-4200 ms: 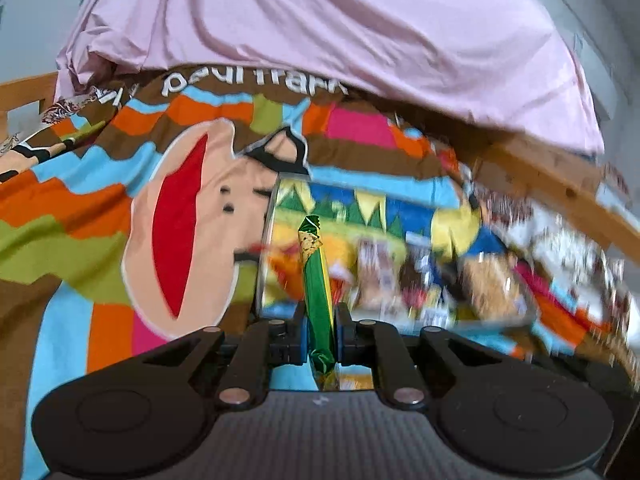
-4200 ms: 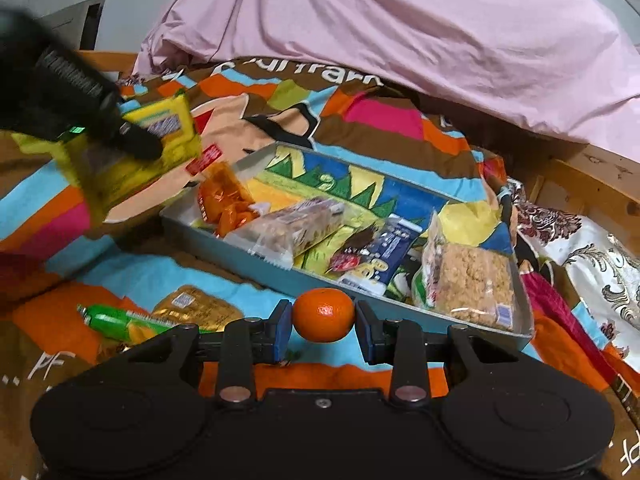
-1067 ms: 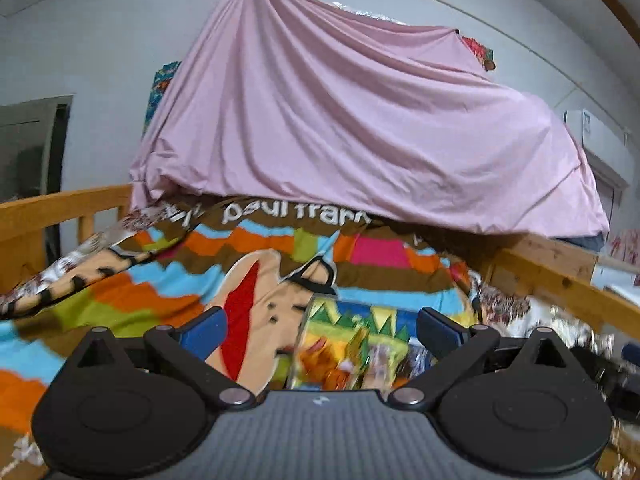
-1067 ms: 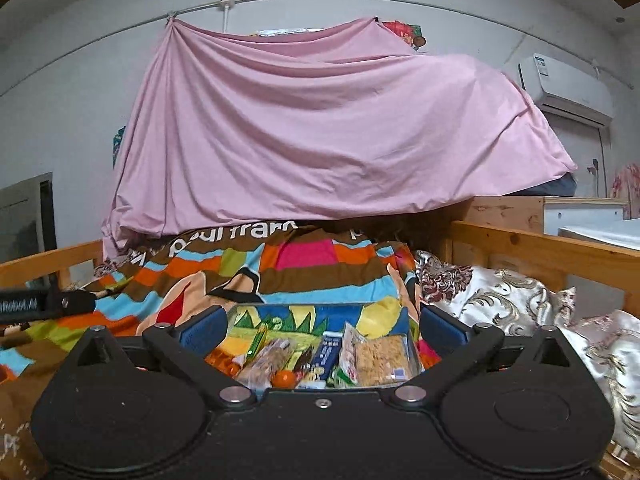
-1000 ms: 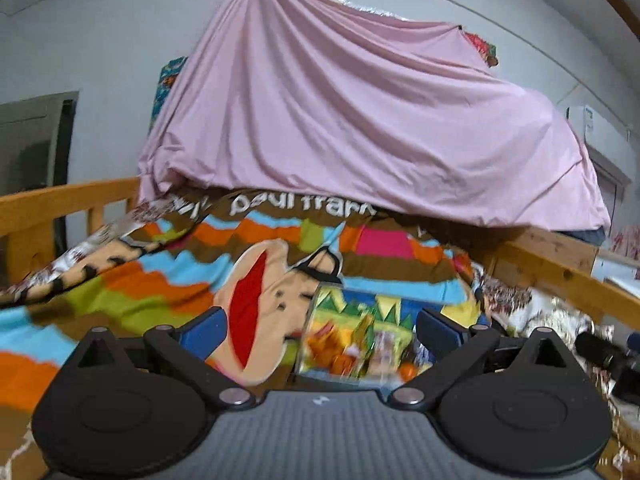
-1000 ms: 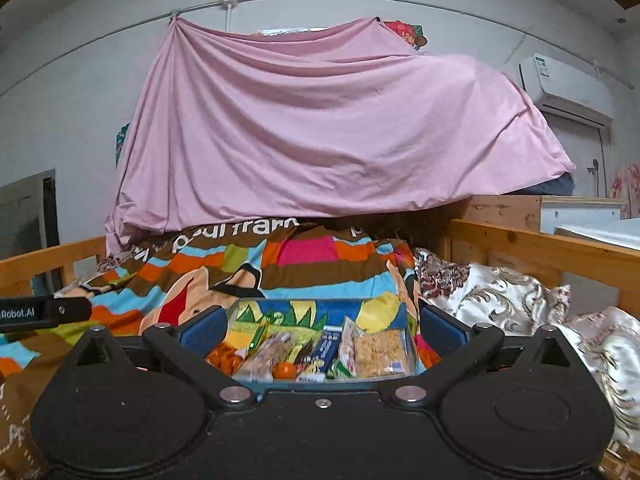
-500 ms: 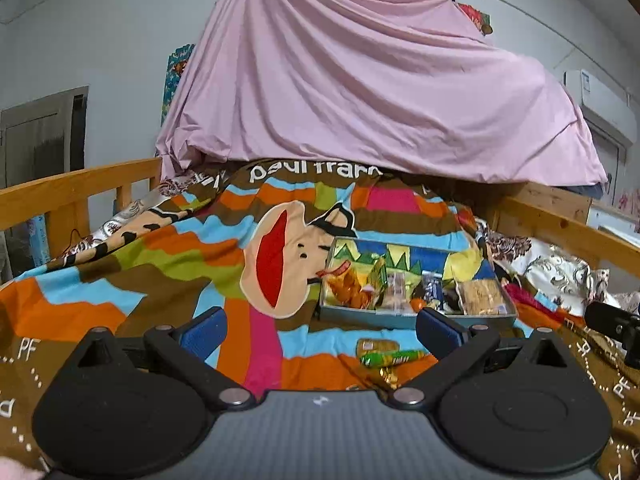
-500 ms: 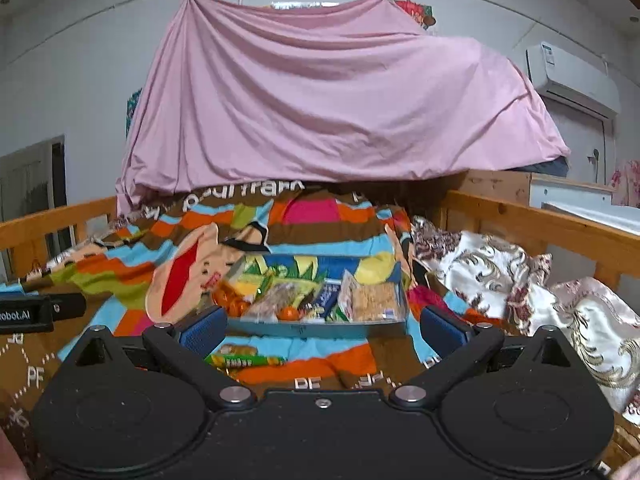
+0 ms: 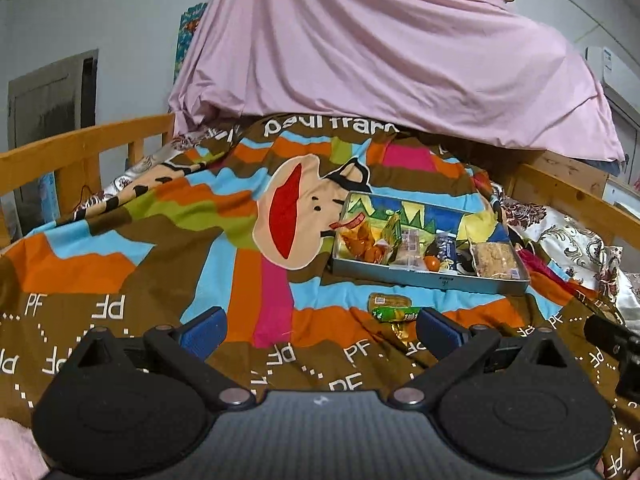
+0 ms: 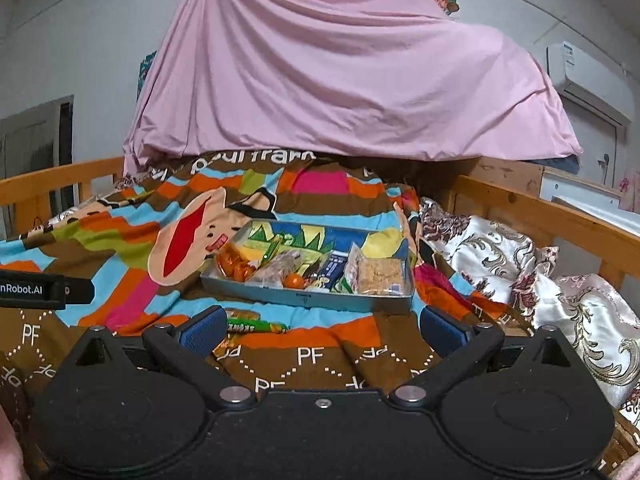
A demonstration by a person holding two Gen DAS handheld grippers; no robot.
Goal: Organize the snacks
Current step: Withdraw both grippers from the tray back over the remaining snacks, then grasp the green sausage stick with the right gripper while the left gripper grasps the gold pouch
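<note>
A grey metal tray [image 9: 432, 279] [image 10: 308, 299] lies on the colourful blanket, holding several snack packets and an orange [image 9: 431, 263] [image 10: 294, 280]. In front of it on the blanket lie a green wrapped bar [image 9: 396, 314] [image 10: 256, 325] and a golden-brown packet [image 9: 389, 301] [image 10: 240, 313]. My left gripper [image 9: 320, 330] is open and empty, held well back from the tray. My right gripper [image 10: 320, 330] is open and empty too, facing the tray from the near side. The left gripper's body [image 10: 44, 288] shows at the left edge of the right wrist view.
The striped cartoon blanket [image 9: 168, 240] covers a bed with wooden rails [image 9: 80, 152] [image 10: 560, 216]. A pink sheet [image 10: 340, 80] hangs over the far end. Patterned pillows [image 10: 540, 272] lie along the right side.
Both grippers let go of what they held, the green bar and the orange, and stand open. Both have pulled back and tilted down, so the tray and the loose snacks now sit lower in view.
</note>
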